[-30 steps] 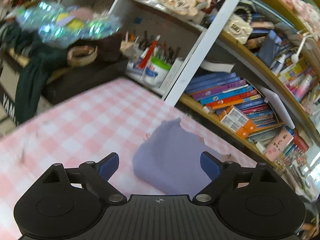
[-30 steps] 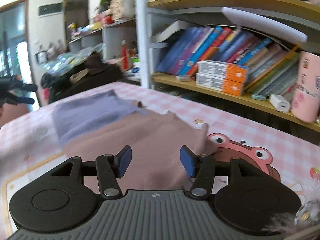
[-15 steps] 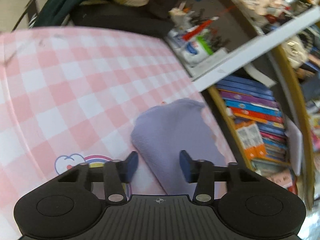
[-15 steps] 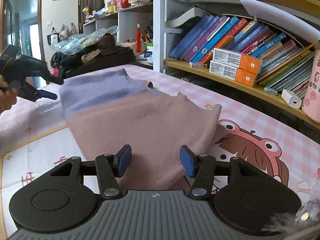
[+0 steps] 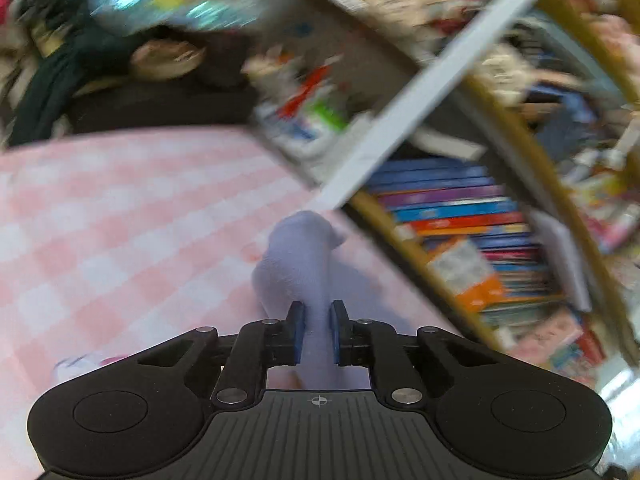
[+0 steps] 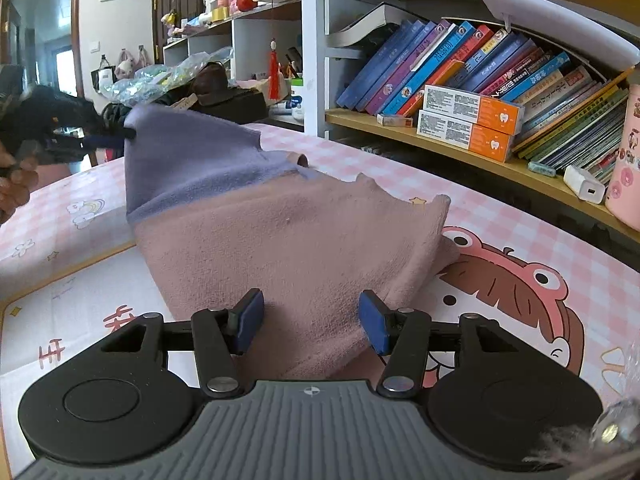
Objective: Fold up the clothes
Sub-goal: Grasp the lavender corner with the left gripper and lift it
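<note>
A two-tone fleece garment lies on the table, purple (image 6: 192,160) at its far end and dusty pink (image 6: 288,240) near me. My left gripper (image 5: 318,328) has its jaws closing on the purple end (image 5: 300,264), which is pinched between the blue pads. In the right wrist view the left gripper (image 6: 100,140) holds that purple corner up off the table. My right gripper (image 6: 311,320) sits at the pink end. Its pads stand fairly wide apart, and the bunched pink cloth between them narrows into the grip.
The table wears a pink checked cloth (image 5: 120,220) with a cartoon print (image 6: 520,288). A bookshelf (image 6: 460,80) with books and boxes runs along its far edge. Dark clutter (image 5: 120,92) sits beyond the table's end. A person's hand (image 6: 12,188) holds the left gripper.
The left gripper came down onto the purple end, its jaws went from wide to nearly shut on it, and that corner rose off the table. The right gripper kept its place.
</note>
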Demonstrator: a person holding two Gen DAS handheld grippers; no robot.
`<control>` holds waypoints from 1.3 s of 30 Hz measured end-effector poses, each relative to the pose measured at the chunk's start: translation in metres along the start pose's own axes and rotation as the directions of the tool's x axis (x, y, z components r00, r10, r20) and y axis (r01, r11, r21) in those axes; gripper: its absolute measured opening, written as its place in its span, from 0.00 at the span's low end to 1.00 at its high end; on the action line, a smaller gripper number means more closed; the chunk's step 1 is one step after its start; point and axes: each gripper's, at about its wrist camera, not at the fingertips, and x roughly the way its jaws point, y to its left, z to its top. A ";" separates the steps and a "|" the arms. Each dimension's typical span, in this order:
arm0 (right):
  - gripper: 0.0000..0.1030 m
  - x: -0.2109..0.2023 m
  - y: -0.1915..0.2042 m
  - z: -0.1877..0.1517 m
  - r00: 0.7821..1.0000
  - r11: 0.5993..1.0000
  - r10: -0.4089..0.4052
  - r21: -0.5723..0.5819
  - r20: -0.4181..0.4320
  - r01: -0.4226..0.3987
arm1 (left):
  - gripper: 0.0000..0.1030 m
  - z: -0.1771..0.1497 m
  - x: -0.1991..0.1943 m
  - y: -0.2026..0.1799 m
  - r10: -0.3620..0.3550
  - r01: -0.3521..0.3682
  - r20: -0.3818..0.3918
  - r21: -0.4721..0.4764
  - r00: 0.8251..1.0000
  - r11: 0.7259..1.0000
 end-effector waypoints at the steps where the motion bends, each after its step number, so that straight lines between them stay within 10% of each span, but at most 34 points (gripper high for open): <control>1: 0.49 0.000 0.000 0.000 1.000 1.000 0.000 0.000 0.000 0.000 | 0.14 0.000 0.004 0.008 0.003 -0.004 -0.020 -0.044 1.000 0.999; 8: 0.49 0.000 -0.002 0.000 1.000 1.000 0.007 0.008 -0.001 -0.007 | 0.44 -0.003 0.026 0.032 0.012 -0.023 -0.057 -0.197 0.998 0.980; 16: 0.49 0.000 -0.003 0.000 1.000 1.000 0.015 0.016 -0.002 -0.014 | 0.36 -0.003 0.039 0.033 0.019 -0.015 0.014 -0.286 1.000 0.958; 19: 0.49 0.000 -0.003 0.000 1.000 1.000 0.018 0.022 -0.003 -0.018 | 0.15 -0.003 0.042 0.031 0.039 -0.036 0.009 -0.246 0.999 0.969; 23: 0.50 -0.001 -0.004 -0.001 1.000 0.999 0.025 0.038 -0.006 -0.024 | 0.11 -0.006 0.001 -0.018 -0.156 0.143 0.152 0.097 0.976 0.985; 26: 0.50 0.000 -0.006 -0.001 1.000 0.998 0.029 0.047 -0.009 -0.029 | 0.12 -0.006 -0.010 -0.032 -0.176 0.141 0.133 0.239 0.975 0.961; 30: 0.50 0.000 -0.006 -0.001 1.000 0.998 0.029 0.047 -0.009 -0.029 | 0.11 0.004 0.018 0.004 -0.031 0.031 0.011 0.006 0.999 1.000; 39: 0.50 -0.001 -0.007 0.000 0.999 0.998 0.030 0.051 -0.010 -0.030 | 0.47 -0.006 0.046 0.030 -0.031 0.024 -0.041 -0.171 0.999 0.985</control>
